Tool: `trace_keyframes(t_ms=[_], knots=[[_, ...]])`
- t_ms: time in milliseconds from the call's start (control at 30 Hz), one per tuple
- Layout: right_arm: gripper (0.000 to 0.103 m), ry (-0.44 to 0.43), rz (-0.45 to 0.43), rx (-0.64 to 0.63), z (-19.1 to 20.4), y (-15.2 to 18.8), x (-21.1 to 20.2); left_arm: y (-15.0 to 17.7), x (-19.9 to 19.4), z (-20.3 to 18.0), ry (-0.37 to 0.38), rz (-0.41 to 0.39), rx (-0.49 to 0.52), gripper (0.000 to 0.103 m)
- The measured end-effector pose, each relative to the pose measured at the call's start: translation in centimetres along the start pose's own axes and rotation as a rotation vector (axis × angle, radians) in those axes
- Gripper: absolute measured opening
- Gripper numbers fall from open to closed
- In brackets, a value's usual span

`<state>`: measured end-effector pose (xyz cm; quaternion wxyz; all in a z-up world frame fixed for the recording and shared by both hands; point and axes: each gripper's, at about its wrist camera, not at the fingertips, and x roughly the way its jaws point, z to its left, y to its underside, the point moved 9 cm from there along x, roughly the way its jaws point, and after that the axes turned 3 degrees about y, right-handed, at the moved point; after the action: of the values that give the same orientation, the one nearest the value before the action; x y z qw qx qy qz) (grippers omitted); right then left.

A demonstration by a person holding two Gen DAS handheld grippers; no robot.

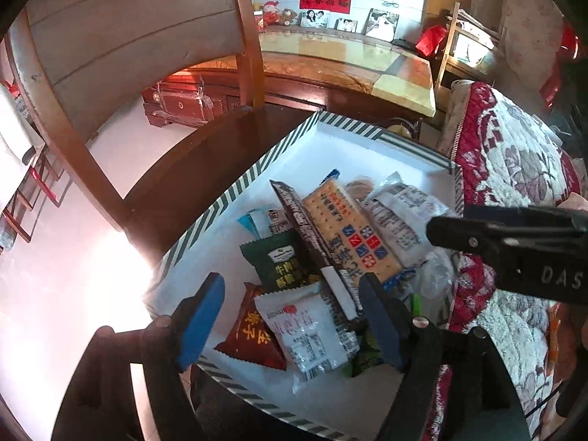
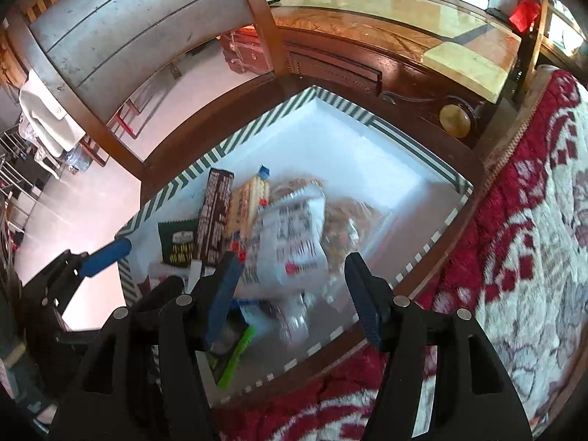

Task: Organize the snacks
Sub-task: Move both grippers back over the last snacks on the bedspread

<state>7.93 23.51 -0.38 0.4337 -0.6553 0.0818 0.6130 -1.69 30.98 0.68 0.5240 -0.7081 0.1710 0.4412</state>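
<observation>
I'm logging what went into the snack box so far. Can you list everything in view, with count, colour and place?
box: one, white inside, green-and-white striped rim, on a dark wooden seat
cracker pack: one, tan, on top of the pile
dark brown pack: one, left of the crackers
green packet: one, dark green, left side of the pile
red packet: one, near corner
white packets: at least two, near edge and right side
chair back: one, grey with wood frame, behind the box
quilt: one, red and white floral, right of the box
left claw: one, black with blue pads, open over the box
right claw: one, same colours, open over the box
</observation>
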Motion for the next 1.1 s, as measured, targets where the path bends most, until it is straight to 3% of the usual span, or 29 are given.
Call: trace_keyframes(t_ms=[100,400,1100], knots=[[0.060,-0.011,-0.022,0.029,-0.8,1.0,-1.4,0.0,-0.7,-0.7,0.005,-0.010,-0.005,0.086],[0.060,0.033,-0.076,0.093,-3.9,5.3,-5.6,0.3,-2.1,-6.0,0.074,-0.021,0.059,0.087],[0.060,0.189,-0.076,0.282,-15.1,17.2,-13.0,4.4,-3.3,-20.2,0.211,0.040,0.273,0.088]])
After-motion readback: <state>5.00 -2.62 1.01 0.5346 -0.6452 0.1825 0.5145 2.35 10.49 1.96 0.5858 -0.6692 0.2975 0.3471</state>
